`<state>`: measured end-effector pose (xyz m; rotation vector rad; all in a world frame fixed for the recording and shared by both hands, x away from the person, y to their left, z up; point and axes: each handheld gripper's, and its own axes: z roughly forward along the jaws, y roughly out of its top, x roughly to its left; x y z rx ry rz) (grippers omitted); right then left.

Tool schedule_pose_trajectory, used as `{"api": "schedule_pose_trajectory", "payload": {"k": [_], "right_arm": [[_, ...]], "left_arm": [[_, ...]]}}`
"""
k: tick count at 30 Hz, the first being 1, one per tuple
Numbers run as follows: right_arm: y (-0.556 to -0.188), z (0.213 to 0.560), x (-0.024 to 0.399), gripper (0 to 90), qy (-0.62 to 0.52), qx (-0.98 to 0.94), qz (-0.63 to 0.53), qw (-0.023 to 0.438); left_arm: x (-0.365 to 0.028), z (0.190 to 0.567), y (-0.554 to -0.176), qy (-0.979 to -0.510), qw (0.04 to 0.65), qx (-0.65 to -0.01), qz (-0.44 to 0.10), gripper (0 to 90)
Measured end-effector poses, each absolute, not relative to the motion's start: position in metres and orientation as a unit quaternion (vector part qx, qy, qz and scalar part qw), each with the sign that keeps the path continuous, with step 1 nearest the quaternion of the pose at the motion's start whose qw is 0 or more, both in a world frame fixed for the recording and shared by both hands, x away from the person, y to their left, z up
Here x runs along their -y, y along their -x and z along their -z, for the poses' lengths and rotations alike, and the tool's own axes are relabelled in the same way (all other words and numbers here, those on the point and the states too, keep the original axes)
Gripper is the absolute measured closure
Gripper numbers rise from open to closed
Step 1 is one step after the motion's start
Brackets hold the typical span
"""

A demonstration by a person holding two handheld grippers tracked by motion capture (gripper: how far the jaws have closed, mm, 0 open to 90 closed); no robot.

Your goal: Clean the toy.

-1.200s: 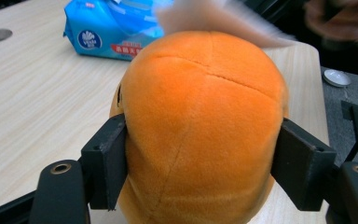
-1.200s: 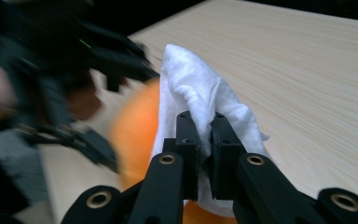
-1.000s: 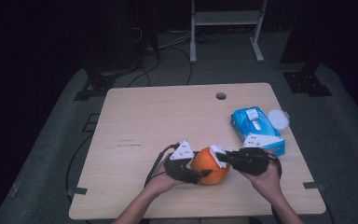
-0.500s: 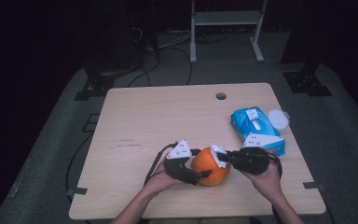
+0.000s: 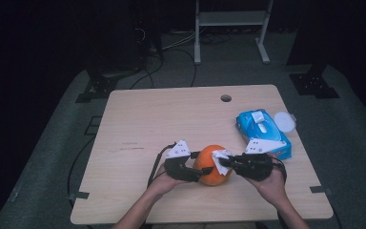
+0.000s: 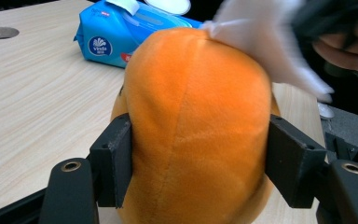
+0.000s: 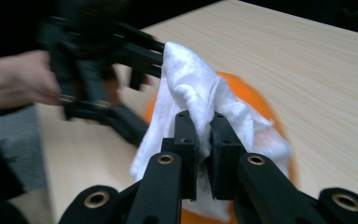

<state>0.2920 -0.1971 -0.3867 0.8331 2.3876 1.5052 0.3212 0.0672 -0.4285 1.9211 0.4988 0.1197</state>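
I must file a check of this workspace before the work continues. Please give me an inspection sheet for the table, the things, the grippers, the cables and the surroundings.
Surface: light wooden table with a round hole near the far edge.
Job's things: orange plush toy at the near edge; white wipe lies against its top.
Clutter: blue wipes pack on the right, its round white lid flipped open.
Grippers: left gripper has just been closing, its pads against the toy's sides; right gripper is shut on the wipe.
Cables: black cable trails from the left gripper; more cables on the floor behind.
Surroundings: grey floor mat, a metal stand's legs, dark room.
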Motion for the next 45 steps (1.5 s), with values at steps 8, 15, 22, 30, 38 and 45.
{"api": "schedule_pose_trajectory", "payload": {"k": [8, 15, 22, 30, 38, 45], "right_arm": [[-0.299, 0.397, 0.214, 82.4, -0.317, -0.799, -0.500, 0.101], [-0.285, 0.387, 0.194, 82.4, -0.280, -0.809, -0.507, 0.106], [-0.288, 0.382, 0.196, 82.5, -0.278, -0.807, -0.505, 0.128], [-0.292, 0.384, 0.211, 82.5, -0.299, -0.803, -0.501, 0.120], [-0.286, 0.379, 0.202, 82.4, -0.281, -0.816, -0.485, 0.142], [-0.297, 0.392, 0.223, 82.4, -0.318, -0.808, -0.479, 0.126]], "left_arm": [[-0.063, 0.435, -0.324, -0.810, 0.545, -0.207, -0.056, 15.2], [-0.052, 0.439, -0.317, -0.809, 0.546, -0.203, -0.070, 22.9], [-0.043, 0.436, -0.304, -0.824, 0.539, -0.151, -0.089, 24.9], [-0.042, 0.440, -0.309, -0.817, 0.550, -0.163, -0.062, 20.5], [-0.042, 0.440, -0.301, -0.827, 0.539, -0.136, -0.086, 31.0], [-0.040, 0.443, -0.306, -0.823, 0.543, -0.151, -0.070, 12.1]]}}
